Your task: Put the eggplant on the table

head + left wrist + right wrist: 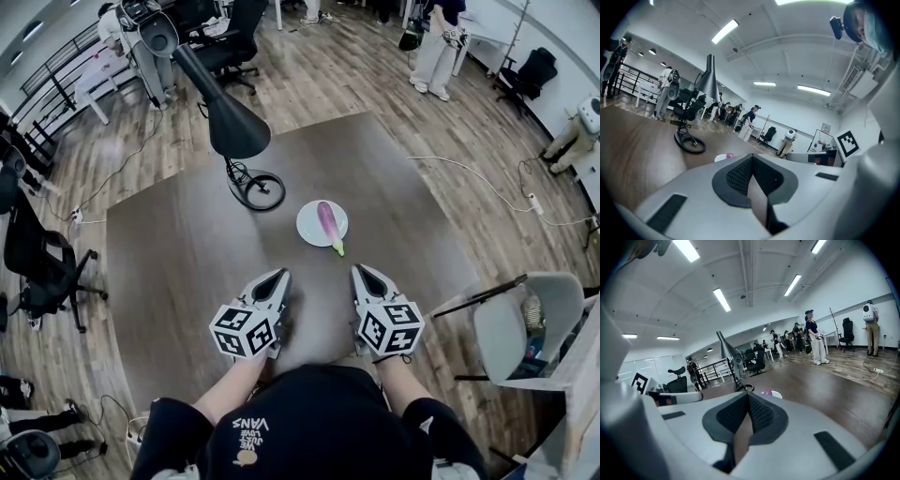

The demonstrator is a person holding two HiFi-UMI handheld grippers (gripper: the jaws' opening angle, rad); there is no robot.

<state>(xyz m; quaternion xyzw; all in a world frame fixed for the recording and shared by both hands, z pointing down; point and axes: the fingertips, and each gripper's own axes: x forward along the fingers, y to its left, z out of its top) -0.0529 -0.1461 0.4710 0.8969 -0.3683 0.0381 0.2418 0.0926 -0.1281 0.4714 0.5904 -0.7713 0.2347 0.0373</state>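
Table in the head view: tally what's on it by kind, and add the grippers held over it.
Lamp: 1
Plate: 1
Eggplant: 1
Grippers: 2, the left gripper and the right gripper
Total: 5

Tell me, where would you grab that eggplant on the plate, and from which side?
Probably mid-body on the eggplant, from above, with jaws across its narrow width: it lies flat on the plate, lengthwise away from the person, green stem nearest.
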